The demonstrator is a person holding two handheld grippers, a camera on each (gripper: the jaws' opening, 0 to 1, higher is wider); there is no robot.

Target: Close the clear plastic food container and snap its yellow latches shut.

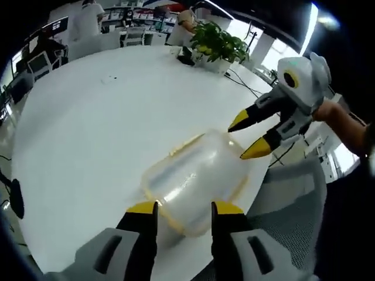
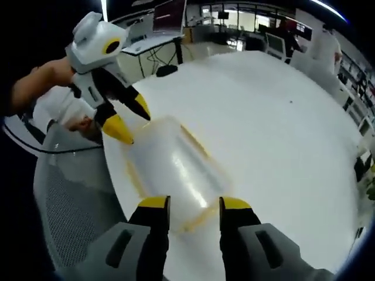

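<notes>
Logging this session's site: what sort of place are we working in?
Probably an open-plan office: a large white table, a potted plant, and desks with monitors and people behind.

opposed close views, shared container (image 1: 196,178)

One clear plastic food container with yellow latches (image 1: 196,181) sits on one big white round table (image 1: 88,129). Two yellow-tipped grey grippers, left (image 1: 184,209) and right (image 2: 193,204). One green leafy potted plant (image 1: 218,44).
</notes>
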